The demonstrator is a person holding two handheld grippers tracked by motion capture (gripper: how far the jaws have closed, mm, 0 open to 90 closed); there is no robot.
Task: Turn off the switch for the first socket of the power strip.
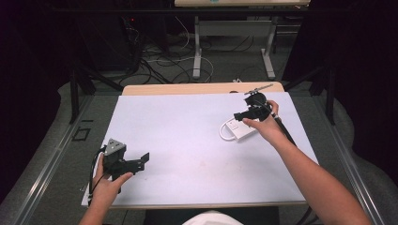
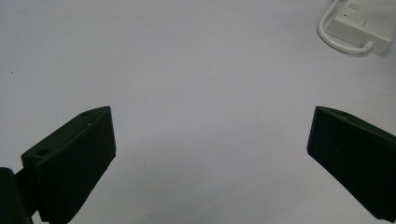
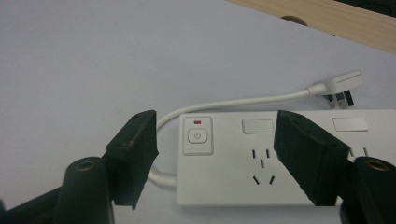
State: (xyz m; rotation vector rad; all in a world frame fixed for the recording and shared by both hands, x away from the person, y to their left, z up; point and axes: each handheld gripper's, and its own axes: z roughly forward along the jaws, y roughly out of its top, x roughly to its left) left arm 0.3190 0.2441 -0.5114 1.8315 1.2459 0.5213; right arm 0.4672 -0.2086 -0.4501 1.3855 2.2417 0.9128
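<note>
The white power strip (image 3: 261, 158) lies at the worktop's (image 1: 187, 136) far right, long axis crosswise directly beneath the right gripper's (image 3: 215, 154) wide, empty fingers, while the left gripper (image 2: 210, 154), equally wide, sits well apart.

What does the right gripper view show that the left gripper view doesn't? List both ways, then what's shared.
Right gripper view: the strip close up, with button, sockets, plug, a wooden edge, and the open right gripper. Left gripper view: the open left gripper above bare sheet. Both: the strip, its cord, the sheet.
</note>
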